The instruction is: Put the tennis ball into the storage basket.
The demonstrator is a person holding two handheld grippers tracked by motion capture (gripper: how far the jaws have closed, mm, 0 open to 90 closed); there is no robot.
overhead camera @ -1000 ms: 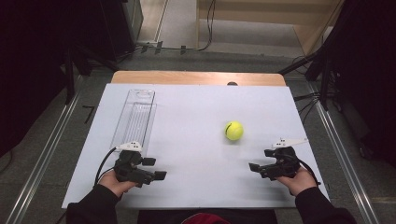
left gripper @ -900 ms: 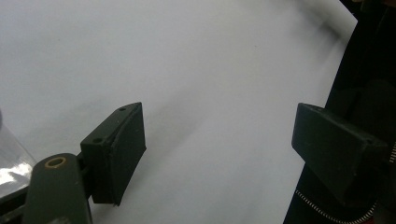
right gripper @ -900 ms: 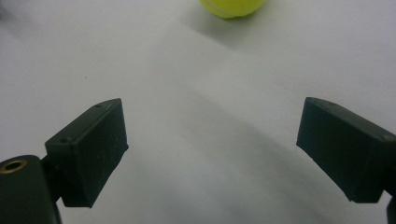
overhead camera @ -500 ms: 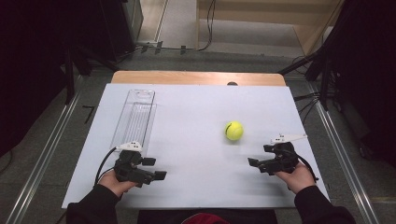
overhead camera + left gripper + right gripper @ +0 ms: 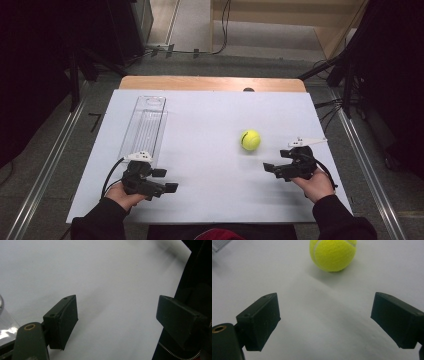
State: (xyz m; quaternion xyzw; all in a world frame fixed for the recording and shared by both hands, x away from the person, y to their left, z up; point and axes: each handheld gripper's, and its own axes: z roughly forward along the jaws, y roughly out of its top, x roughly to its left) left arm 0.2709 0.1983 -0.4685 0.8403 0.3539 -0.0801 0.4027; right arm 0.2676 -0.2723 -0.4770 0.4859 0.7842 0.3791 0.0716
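a yellow tennis ball [image 5: 250,140] rests on the white table top [image 5: 210,200], right of the middle and clear of everything else. in the right gripper view the tennis ball [image 5: 333,253] sits ahead of the jaws and a little to the left of the gap's middle, its white seam curving across the upper left, a soft shadow under it.

the right gripper [image 5: 270,169] is held in the person's right hand [image 5: 314,184] just above the table, near the ball and on the person's side of it, not touching it. its jaws stand wide apart with bare table between them [image 5: 325,325].

the left gripper [image 5: 167,181] is held in the left hand [image 5: 120,192] near the front left of the table, well apart from the ball. its jaws are also spread wide with nothing between them [image 5: 117,322]; one jaw hangs past the table's edge over a dark sleeve or jacket with a zip.

a clear plastic tray [image 5: 146,125] lies lengthwise on the left part of the table, just beyond the left gripper; its near corner shows at the left edge of the left gripper view [image 5: 3,317]. a wooden strip [image 5: 210,83] runs along the table's far edge.
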